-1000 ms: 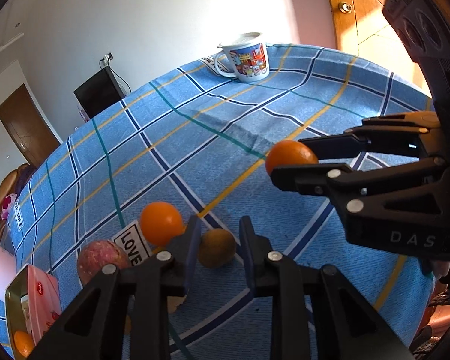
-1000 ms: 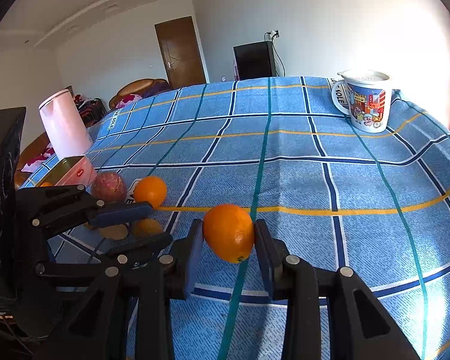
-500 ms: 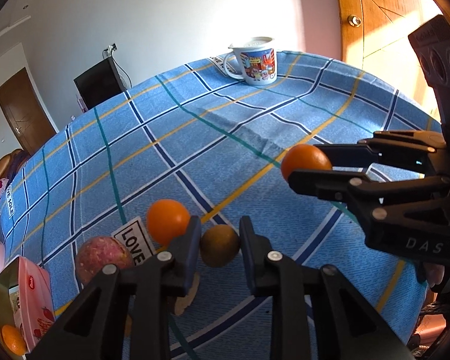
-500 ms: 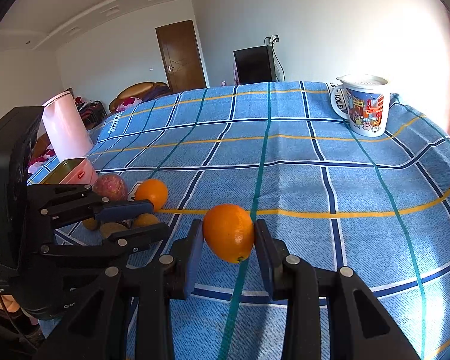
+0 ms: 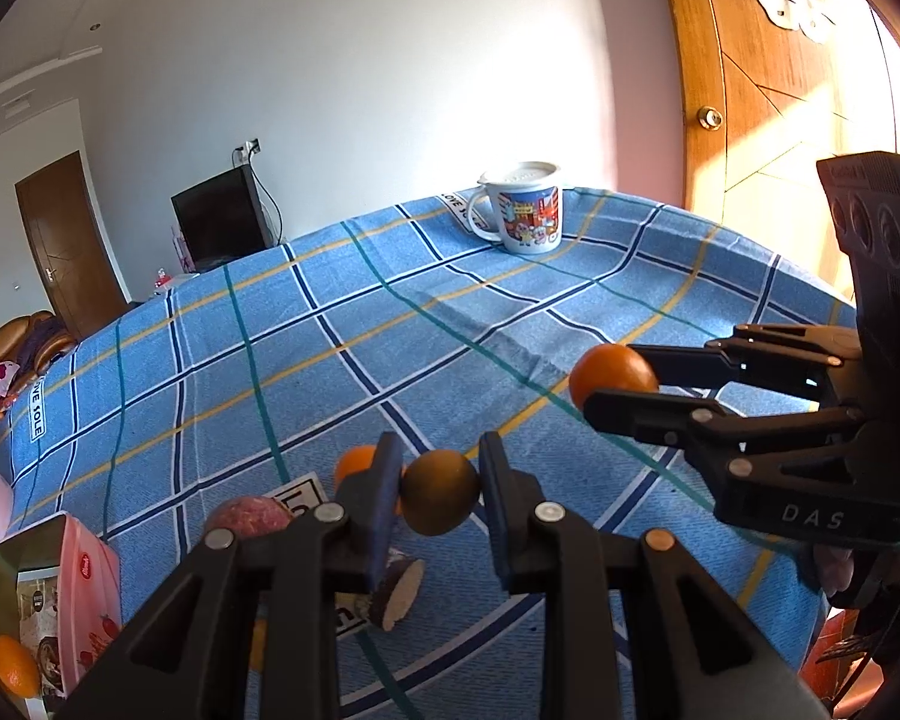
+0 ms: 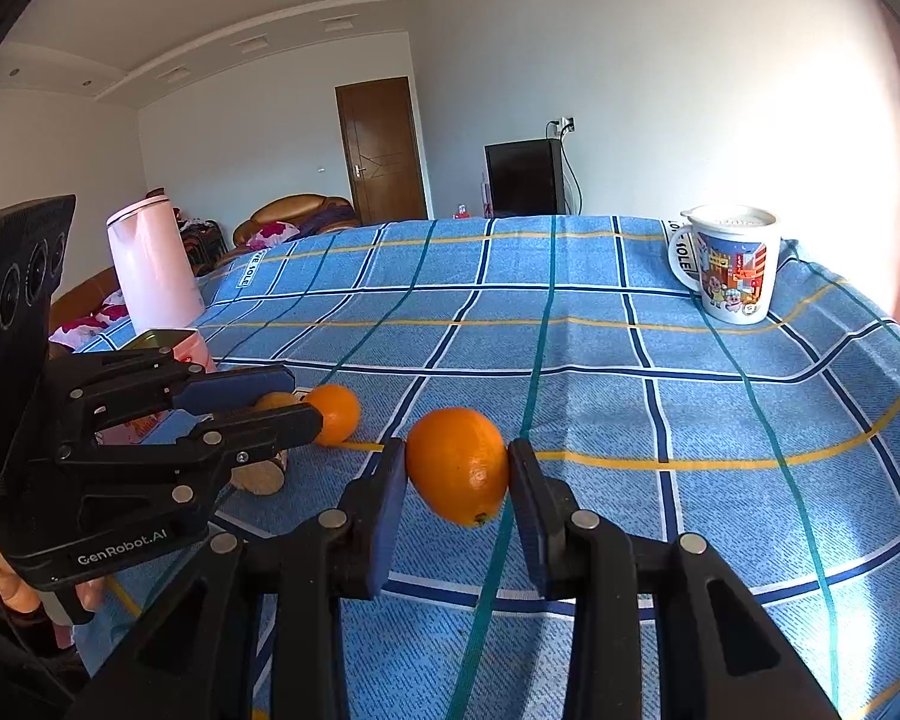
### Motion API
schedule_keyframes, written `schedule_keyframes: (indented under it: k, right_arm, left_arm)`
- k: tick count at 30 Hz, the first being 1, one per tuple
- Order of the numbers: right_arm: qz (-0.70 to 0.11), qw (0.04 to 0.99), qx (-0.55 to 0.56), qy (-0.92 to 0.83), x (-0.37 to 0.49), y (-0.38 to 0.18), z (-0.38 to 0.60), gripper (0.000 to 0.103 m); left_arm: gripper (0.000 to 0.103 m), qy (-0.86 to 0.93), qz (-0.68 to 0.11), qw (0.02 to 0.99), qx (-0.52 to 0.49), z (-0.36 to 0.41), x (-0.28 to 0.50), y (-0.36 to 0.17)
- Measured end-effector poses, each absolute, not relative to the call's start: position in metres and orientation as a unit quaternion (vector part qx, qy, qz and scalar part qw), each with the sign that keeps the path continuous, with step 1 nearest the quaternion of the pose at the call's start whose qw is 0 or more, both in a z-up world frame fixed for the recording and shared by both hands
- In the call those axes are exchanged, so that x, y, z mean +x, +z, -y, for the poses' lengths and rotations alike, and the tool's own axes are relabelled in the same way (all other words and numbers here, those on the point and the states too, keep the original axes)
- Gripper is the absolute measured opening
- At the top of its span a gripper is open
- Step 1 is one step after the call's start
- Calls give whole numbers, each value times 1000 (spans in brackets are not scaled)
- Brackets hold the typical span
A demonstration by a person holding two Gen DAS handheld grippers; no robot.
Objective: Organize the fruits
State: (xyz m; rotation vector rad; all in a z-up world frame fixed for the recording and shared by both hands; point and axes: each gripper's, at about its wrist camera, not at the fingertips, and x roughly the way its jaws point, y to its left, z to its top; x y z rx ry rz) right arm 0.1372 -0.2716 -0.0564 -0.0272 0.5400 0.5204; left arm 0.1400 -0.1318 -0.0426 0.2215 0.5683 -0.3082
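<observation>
My left gripper [image 5: 439, 489] is shut on a brown round fruit [image 5: 440, 492] and holds it above the blue checked tablecloth [image 5: 390, 324]. My right gripper [image 6: 457, 474] is shut on an orange [image 6: 457, 473], held above the cloth; it also shows in the left wrist view [image 5: 612, 375]. On the cloth lie a small orange [image 6: 335, 411], a reddish-purple fruit [image 5: 247, 517] and a cut fruit half [image 5: 397, 591]. The left gripper shows at the left of the right wrist view [image 6: 270, 399].
A printed mug [image 6: 729, 264] stands at the far right of the table. A pink tin box [image 5: 48, 594] with an orange [image 5: 13, 666] beside it sits at the near left edge. A pink kettle [image 6: 150, 264] stands at the far left.
My left gripper has closed on the brown fruit and lifted it off the cloth. Both grippers have risen; the right one still holds the orange.
</observation>
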Motion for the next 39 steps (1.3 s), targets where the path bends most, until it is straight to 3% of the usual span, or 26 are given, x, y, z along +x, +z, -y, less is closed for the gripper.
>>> schedule_keyframes:
  k: [39]
  right_arm:
    - [-156, 954, -21, 257, 101, -45, 276, 36]
  left_arm:
    - [28, -122, -177, 975, 51, 104, 110, -24]
